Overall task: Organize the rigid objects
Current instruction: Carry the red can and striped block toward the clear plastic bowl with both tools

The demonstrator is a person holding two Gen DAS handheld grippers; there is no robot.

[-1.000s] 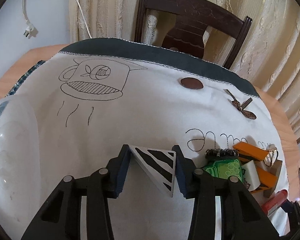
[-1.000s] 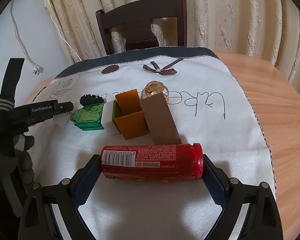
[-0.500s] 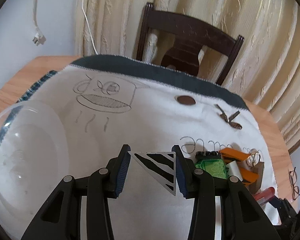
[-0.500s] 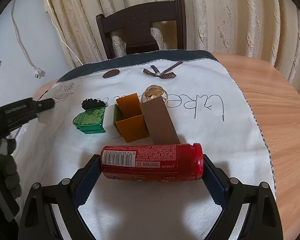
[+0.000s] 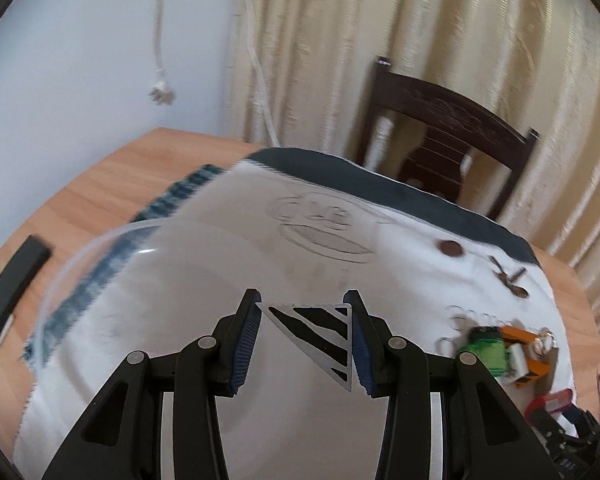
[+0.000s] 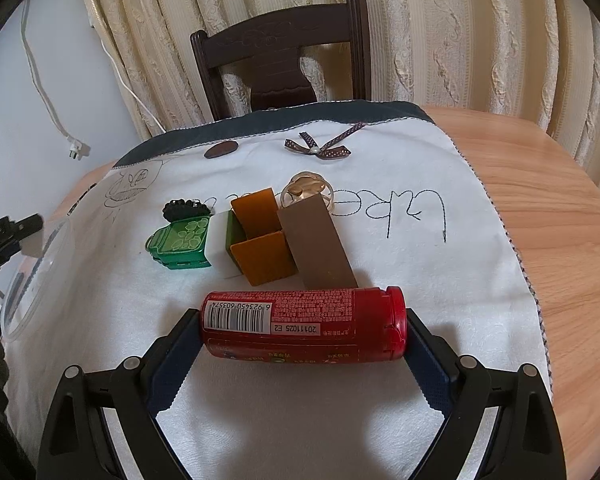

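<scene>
Left wrist view: left gripper (image 5: 305,334) jaws clamped on a flat white triangular tile with black stripes (image 5: 322,336), held above a clear round plastic bowl (image 5: 100,264) that sits on the white embroidered cloth (image 5: 400,280) on the wooden table (image 5: 112,184). Frame is motion-blurred; the tile appears to be over the bowl's interior, height uncertain.

Right wrist view: right gripper (image 6: 302,334) jaws clamped end to end on a red cylindrical container with a barcode label (image 6: 300,322), lying sideways over the cloth. Just beyond it: a brown rectangular block (image 6: 318,246), an orange block (image 6: 260,240), a green jar-shaped piece (image 6: 180,242).
</scene>
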